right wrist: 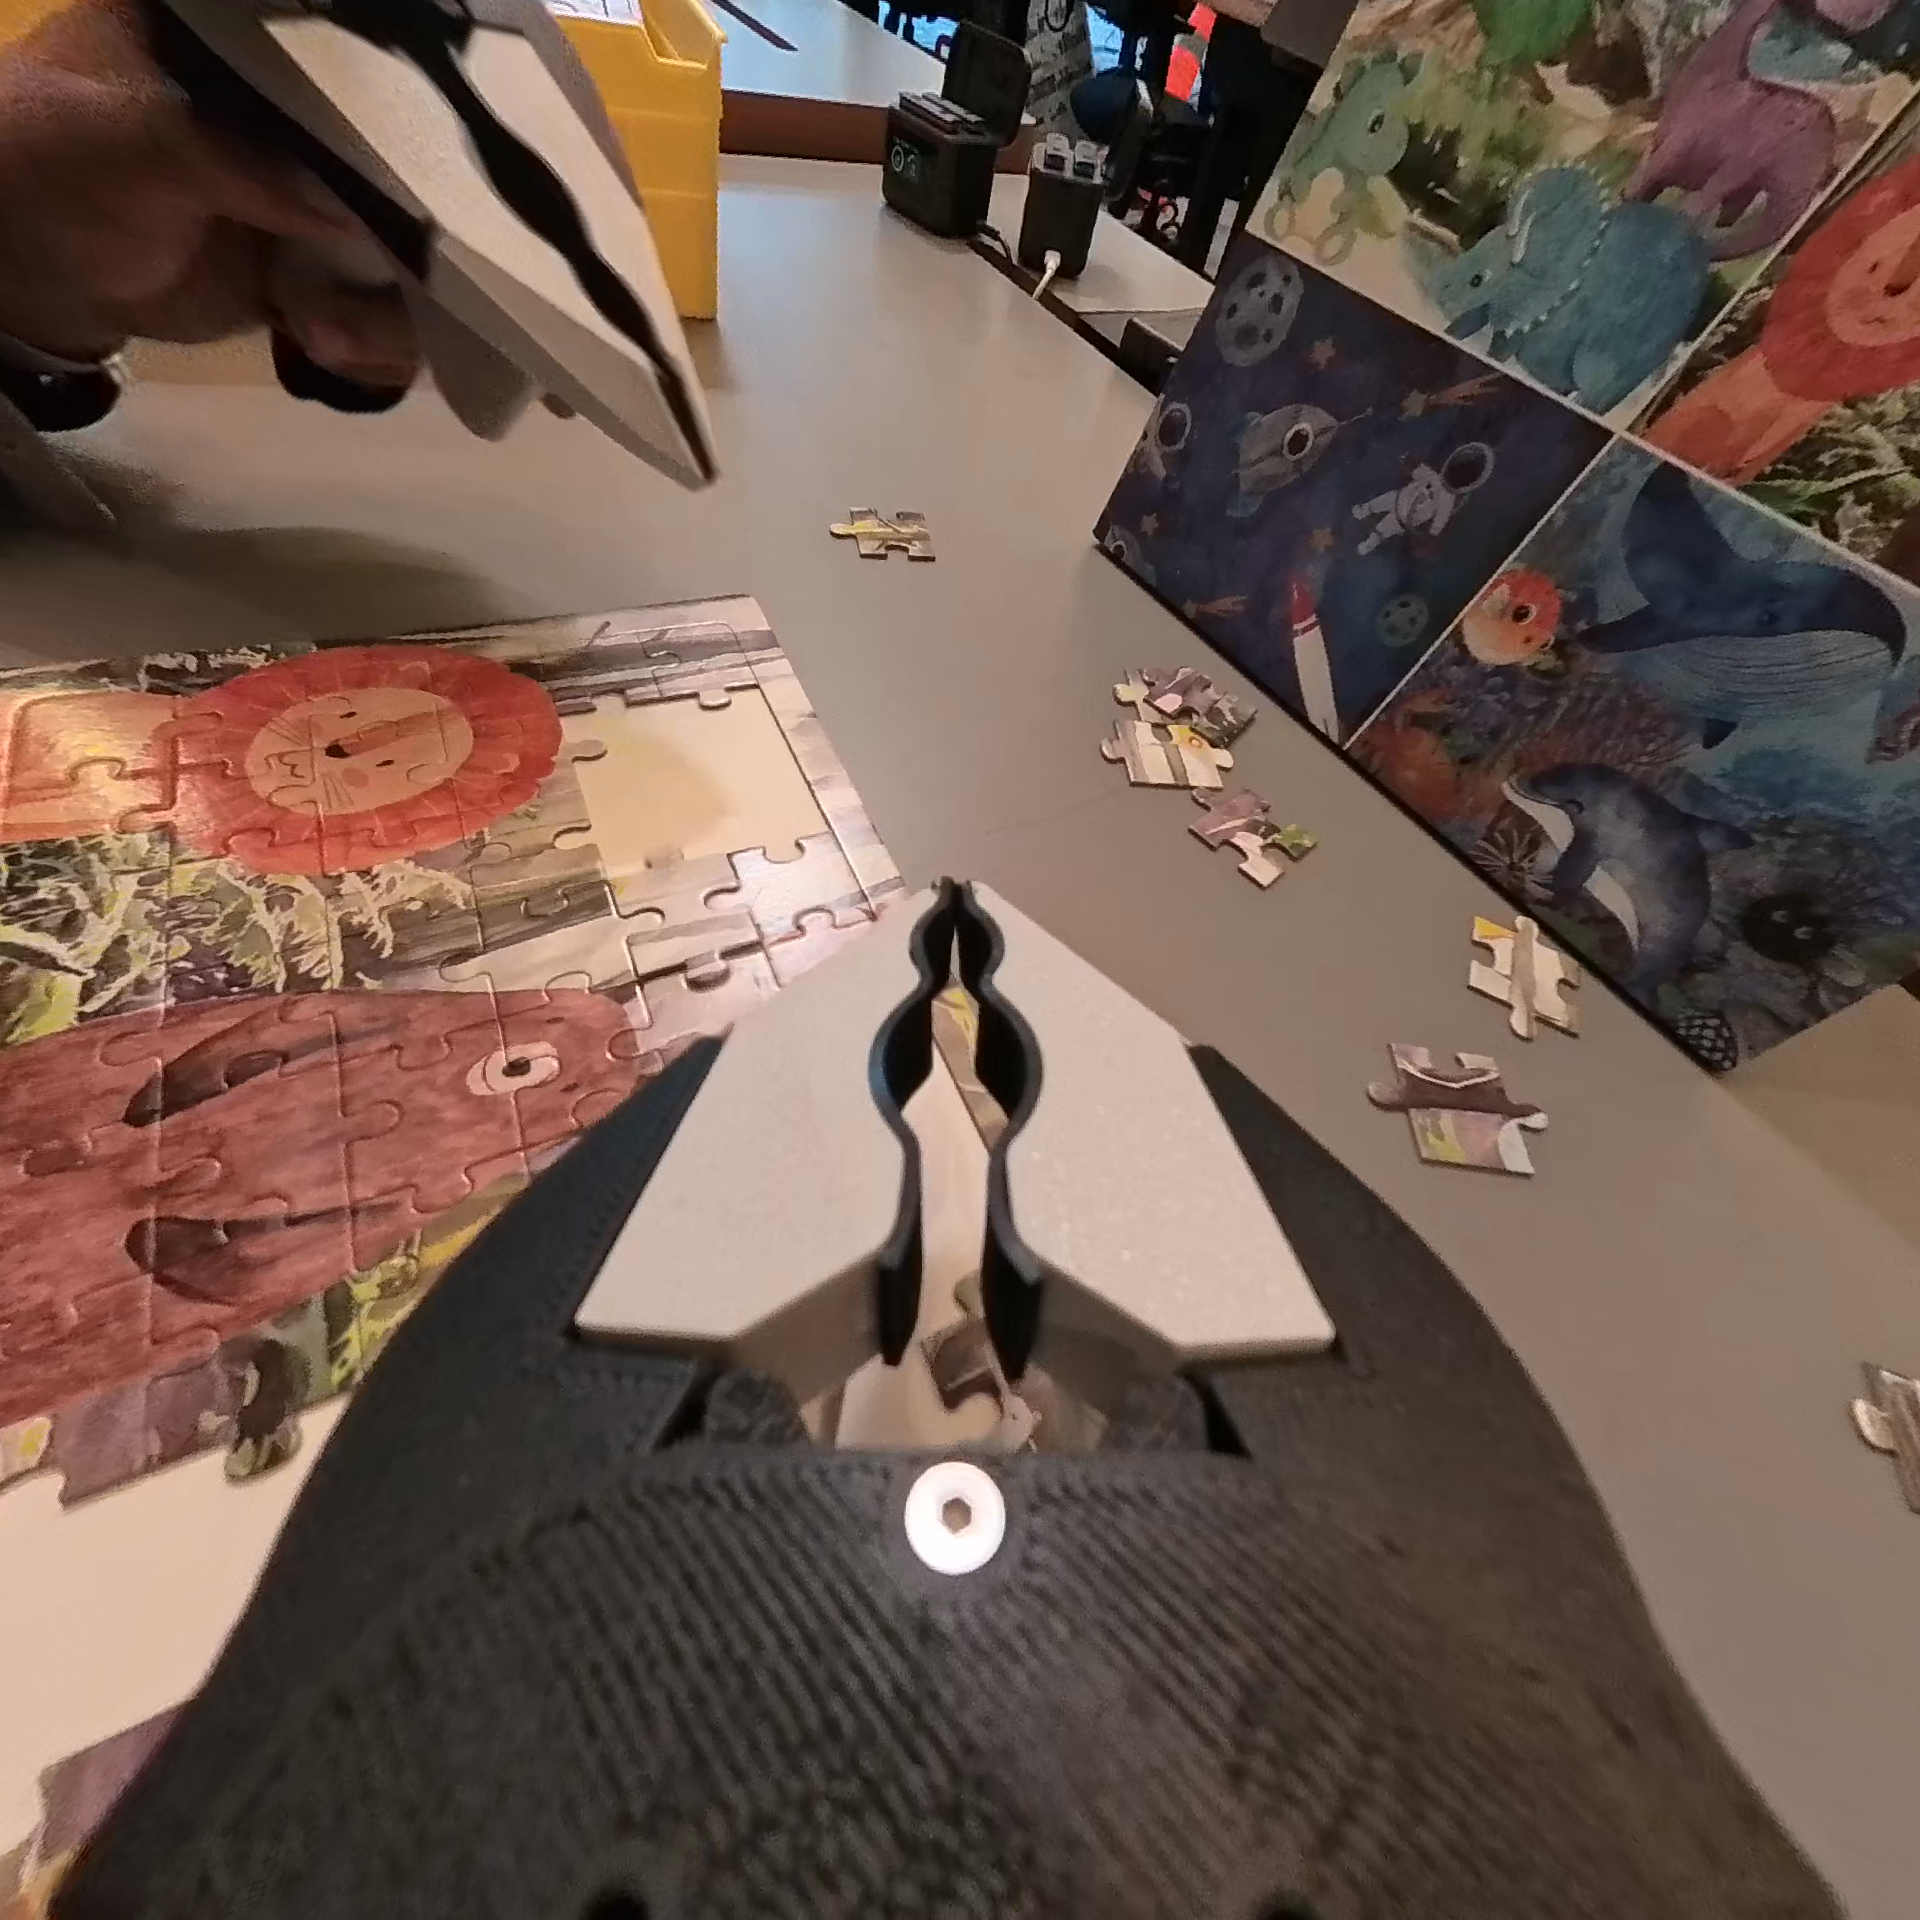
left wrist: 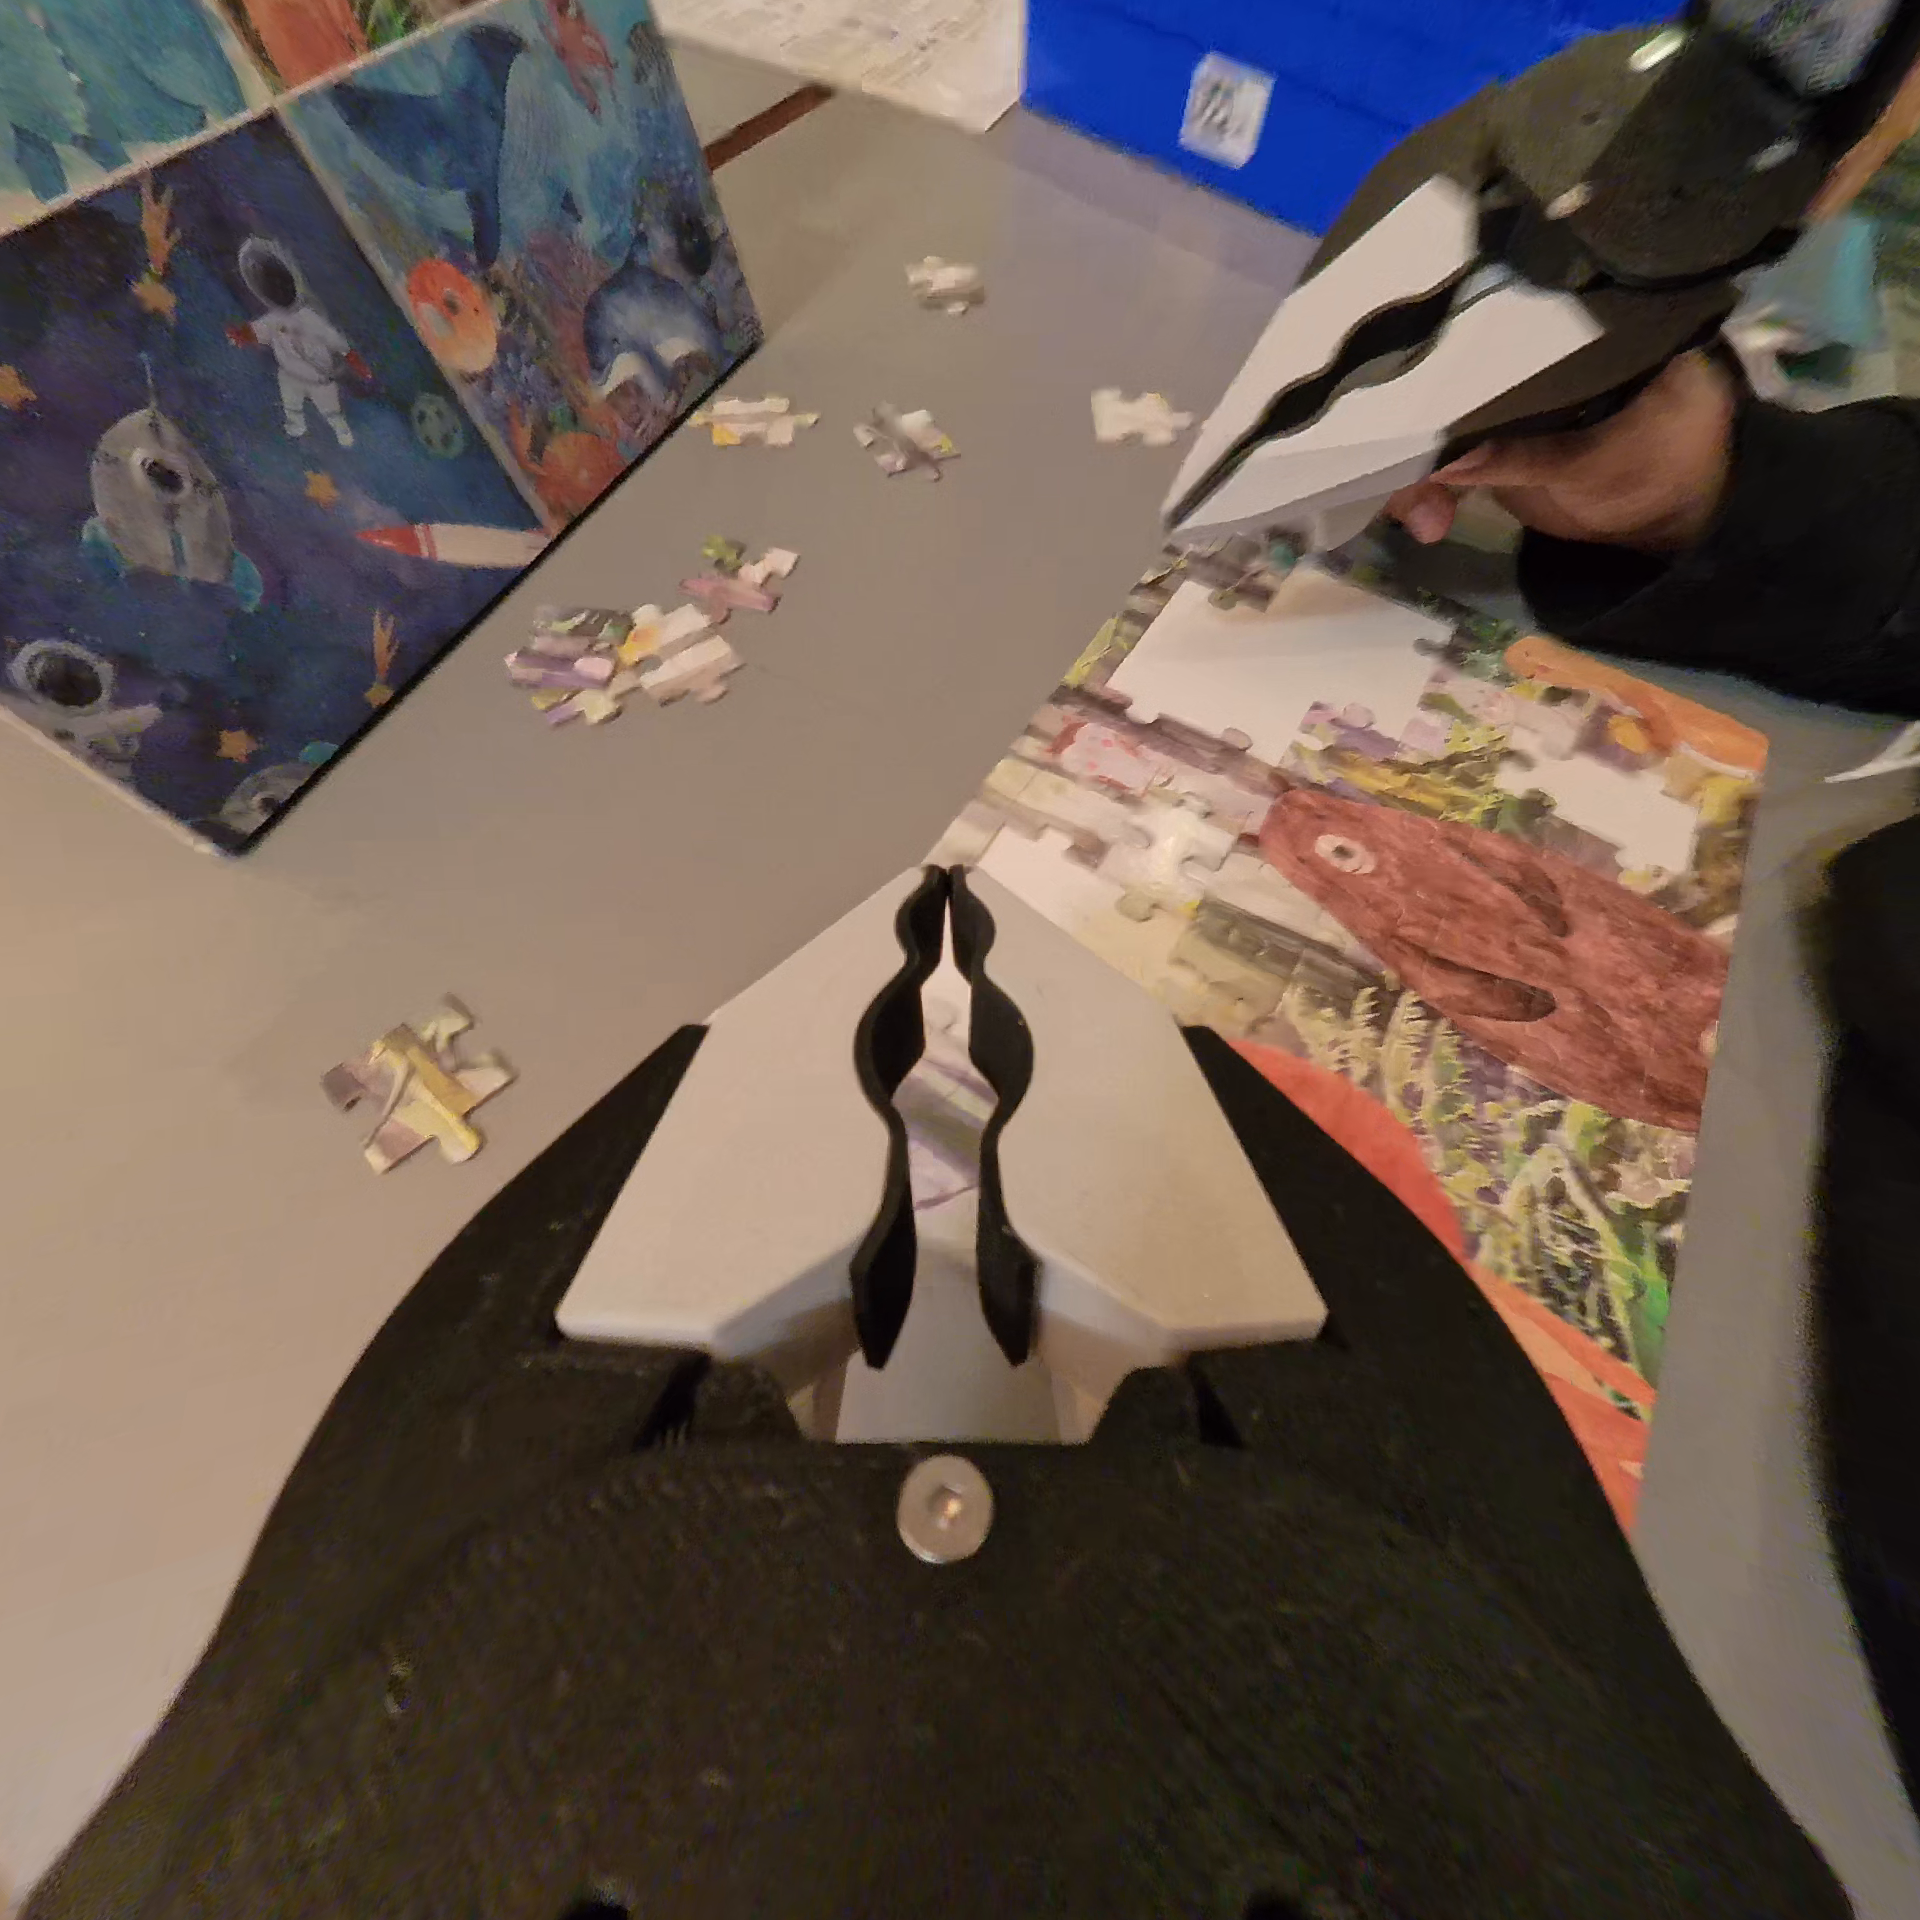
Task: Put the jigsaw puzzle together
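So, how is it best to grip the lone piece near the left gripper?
The lone piece lies flat on the table, apart from the others. Probably come from above with the left gripper and pinch two opposite edges across its narrow middle, not the thin tabs.

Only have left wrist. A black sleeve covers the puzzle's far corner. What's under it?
Observer: An orange-maned lion's head, with no gaps in it, part of the flat cardboard jigsaw puzzle.
Operator: Anything behind my gripper?
Observer: A yellow plastic bin stands on the grey table, beyond the left gripper.
Operator: Anything else back there?
Observer: Two black boxy devices farther back, one with a white cable plugged in.
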